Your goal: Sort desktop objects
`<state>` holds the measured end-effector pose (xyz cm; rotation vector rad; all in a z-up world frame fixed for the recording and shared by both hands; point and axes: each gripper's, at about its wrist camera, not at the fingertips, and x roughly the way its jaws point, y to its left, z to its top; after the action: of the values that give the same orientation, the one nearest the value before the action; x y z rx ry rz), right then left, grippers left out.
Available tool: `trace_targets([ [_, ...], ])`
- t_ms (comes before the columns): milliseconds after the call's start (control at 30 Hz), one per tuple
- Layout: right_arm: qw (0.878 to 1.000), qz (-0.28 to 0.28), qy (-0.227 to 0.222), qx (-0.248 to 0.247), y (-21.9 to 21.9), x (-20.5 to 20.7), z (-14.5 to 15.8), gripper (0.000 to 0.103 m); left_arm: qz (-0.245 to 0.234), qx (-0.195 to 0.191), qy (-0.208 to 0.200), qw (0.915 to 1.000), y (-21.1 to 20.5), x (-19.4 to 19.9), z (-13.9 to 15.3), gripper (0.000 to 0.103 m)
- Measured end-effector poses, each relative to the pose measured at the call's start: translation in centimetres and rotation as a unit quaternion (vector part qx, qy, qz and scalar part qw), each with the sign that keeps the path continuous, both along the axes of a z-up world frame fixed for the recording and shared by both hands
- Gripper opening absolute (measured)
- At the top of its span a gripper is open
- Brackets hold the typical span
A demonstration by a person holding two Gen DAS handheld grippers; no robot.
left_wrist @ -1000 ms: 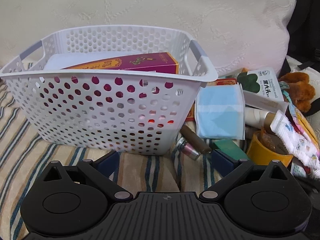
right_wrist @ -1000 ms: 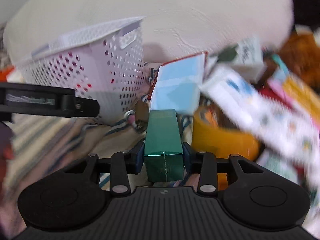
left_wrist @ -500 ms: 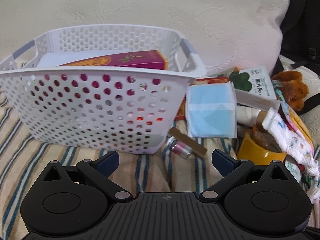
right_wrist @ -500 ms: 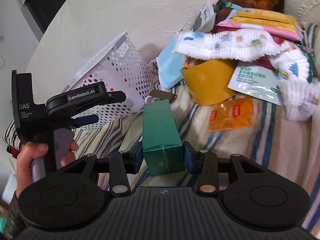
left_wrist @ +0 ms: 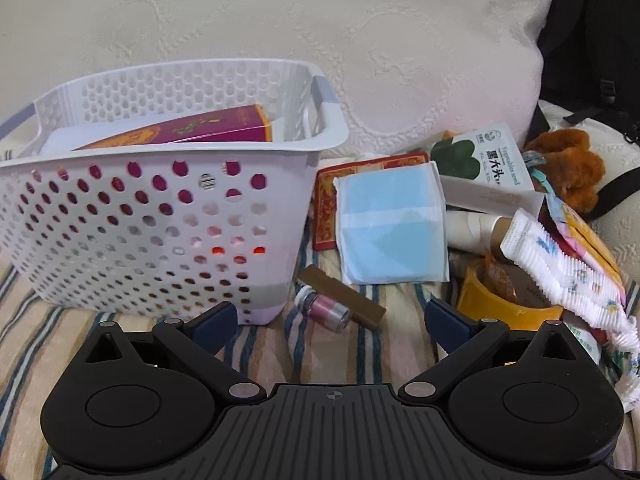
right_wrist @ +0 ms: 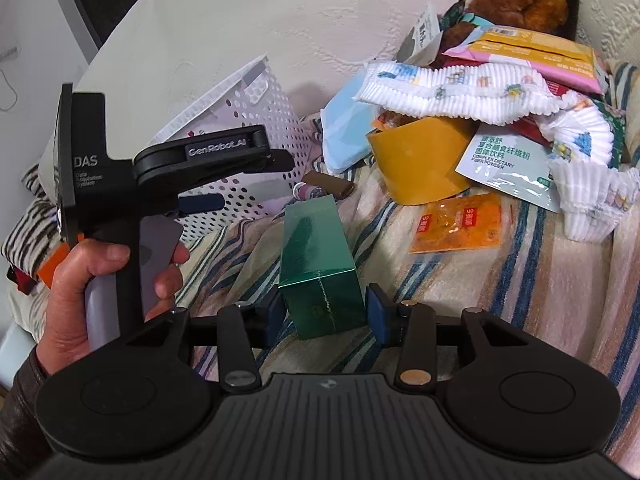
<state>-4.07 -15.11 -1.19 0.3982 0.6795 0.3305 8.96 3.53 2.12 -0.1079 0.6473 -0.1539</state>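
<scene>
Across the left wrist view, a striped blanket [left_wrist: 332, 356] covers the surface, with a big cream pillow [left_wrist: 360, 40] behind it and a black bag [left_wrist: 592, 28] in the far right corner. A white perforated basket [left_wrist: 160, 152] stands on the left of the blanket. It holds a purple box [left_wrist: 200, 132] lying aslant, with something white under it. Just right of the basket lie a small vial [left_wrist: 322, 308] and a brown stick [left_wrist: 340, 294], touching each other. Beyond them sit a blue mask pack [left_wrist: 390, 224], a yellow cup [left_wrist: 496, 304], a seed packet [left_wrist: 492, 156] and a brown plush toy [left_wrist: 568, 164], heaped close together. The left hand-held gripper [left_wrist: 330, 316] stands wide open above the blanket. Nothing is between its fingers.

From the right wrist view, the same blanket runs under a loose pile on the right. An orange sachet [right_wrist: 460, 224], a fibre powder packet [right_wrist: 508, 160] and ruffled paper liners [right_wrist: 588, 208] lie there. The basket stands at the left, behind the left hand-held gripper, which a person's left hand [right_wrist: 92, 280] grasps by its handle. The right hand-held gripper [right_wrist: 326, 312] is partly closed on a green box [right_wrist: 320, 264], its pads against the box's two sides. The box points away from the camera, near the vial and outside the basket.
</scene>
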Motion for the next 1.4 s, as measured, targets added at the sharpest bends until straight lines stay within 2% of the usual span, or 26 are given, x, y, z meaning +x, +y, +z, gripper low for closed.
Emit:
trace_targets([
  [400,1.0,-0.003,-0.011,-0.005,0.4,0.2,-0.1,0.049,-0.036,0.015,0.013,0.9991,-1.1,0.0,-1.0,0.103],
  [467,1.0,-0.009,-0.022,-0.018,0.7,0.0,-0.1,0.053,-0.046,0.026,0.01,0.9985,-1.6,-0.2,-1.1,0.103],
  [533,0.998,-0.018,-0.039,-0.04,1.2,-0.2,0.1,0.065,-0.056,0.039,0.004,0.9977,-2.1,-0.6,-1.1,0.103],
  [600,0.996,-0.024,-0.056,-0.063,1.8,-0.3,0.3,0.069,-0.065,0.05,-0.001,0.9966,-2.5,-0.9,-1.2,0.103],
  [833,0.988,-0.013,-0.068,-0.138,3.7,-0.1,0.0,0.069,-0.088,0.076,-0.009,0.9931,-3.7,-1.6,-1.4,0.103],
  [1067,0.984,-0.006,-0.068,-0.167,4.5,0.4,-0.5,0.069,-0.099,0.087,-0.015,0.9911,-4.2,-1.9,-1.4,0.103],
  [1233,0.982,-0.007,-0.063,-0.18,4.9,0.6,-0.7,0.061,-0.106,0.088,-0.018,0.9903,-4.4,-1.9,-1.5,0.103],
  [1400,0.982,-0.009,-0.062,-0.176,4.8,0.6,-0.7,0.059,-0.118,0.091,-0.025,0.9885,-4.8,-2.2,-1.6,0.1],
])
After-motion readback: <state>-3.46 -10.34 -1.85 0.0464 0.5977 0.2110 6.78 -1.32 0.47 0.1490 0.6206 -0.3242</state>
